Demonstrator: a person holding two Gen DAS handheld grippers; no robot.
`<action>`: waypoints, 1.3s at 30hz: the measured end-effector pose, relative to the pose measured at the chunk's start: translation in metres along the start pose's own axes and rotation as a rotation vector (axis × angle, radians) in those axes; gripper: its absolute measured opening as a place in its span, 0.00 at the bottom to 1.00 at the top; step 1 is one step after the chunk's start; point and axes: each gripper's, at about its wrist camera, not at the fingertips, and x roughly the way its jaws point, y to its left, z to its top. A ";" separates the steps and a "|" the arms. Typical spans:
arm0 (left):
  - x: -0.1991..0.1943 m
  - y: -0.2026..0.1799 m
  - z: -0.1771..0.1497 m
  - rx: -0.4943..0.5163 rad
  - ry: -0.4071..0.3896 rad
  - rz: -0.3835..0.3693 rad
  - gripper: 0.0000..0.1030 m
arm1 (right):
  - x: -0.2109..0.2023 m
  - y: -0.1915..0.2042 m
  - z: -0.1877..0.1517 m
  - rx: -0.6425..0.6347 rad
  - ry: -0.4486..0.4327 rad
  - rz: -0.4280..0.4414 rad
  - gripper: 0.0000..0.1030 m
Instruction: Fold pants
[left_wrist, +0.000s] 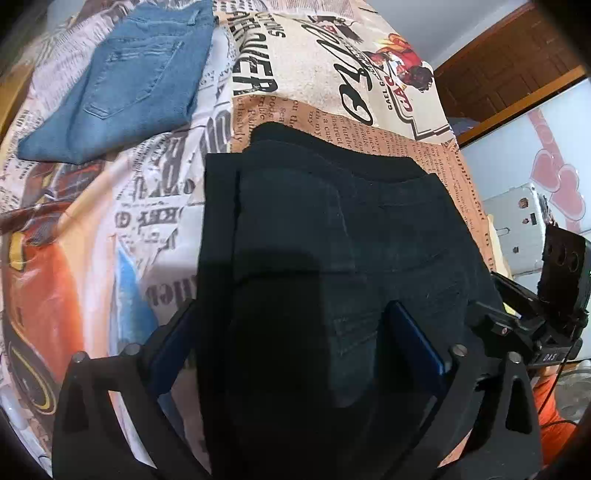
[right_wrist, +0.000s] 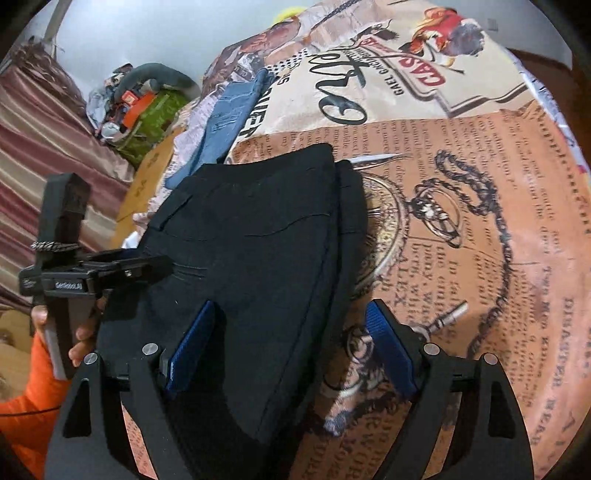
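Note:
Black pants (left_wrist: 332, 236) lie folded on the printed bedspread, waistband at the far end; they also show in the right wrist view (right_wrist: 251, 243). My left gripper (left_wrist: 291, 332) is open, its blue pads wide apart over the pants' near edge, which fills the gap between them. My right gripper (right_wrist: 295, 332) is open over the pants' near right edge; its left pad (right_wrist: 192, 347) rests on the black fabric and its right pad (right_wrist: 391, 347) is over the bedspread. Neither pinches the cloth.
Folded blue jeans (left_wrist: 129, 81) lie at the far left of the bed, also in the right wrist view (right_wrist: 229, 118). The newspaper-print bedspread (right_wrist: 480, 221) covers the bed. A cluttered bag (right_wrist: 144, 110) and striped curtain (right_wrist: 33, 155) stand to the left. The other gripper (left_wrist: 554, 295) is at right.

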 end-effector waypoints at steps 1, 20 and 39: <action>0.001 -0.002 0.002 0.005 0.000 0.003 0.99 | 0.002 0.000 0.002 0.001 0.004 0.013 0.81; -0.026 -0.014 0.002 0.024 -0.090 0.022 0.41 | -0.005 0.019 0.018 -0.079 -0.014 0.050 0.22; -0.131 -0.016 -0.016 0.072 -0.361 0.096 0.26 | -0.039 0.091 0.045 -0.227 -0.191 0.057 0.18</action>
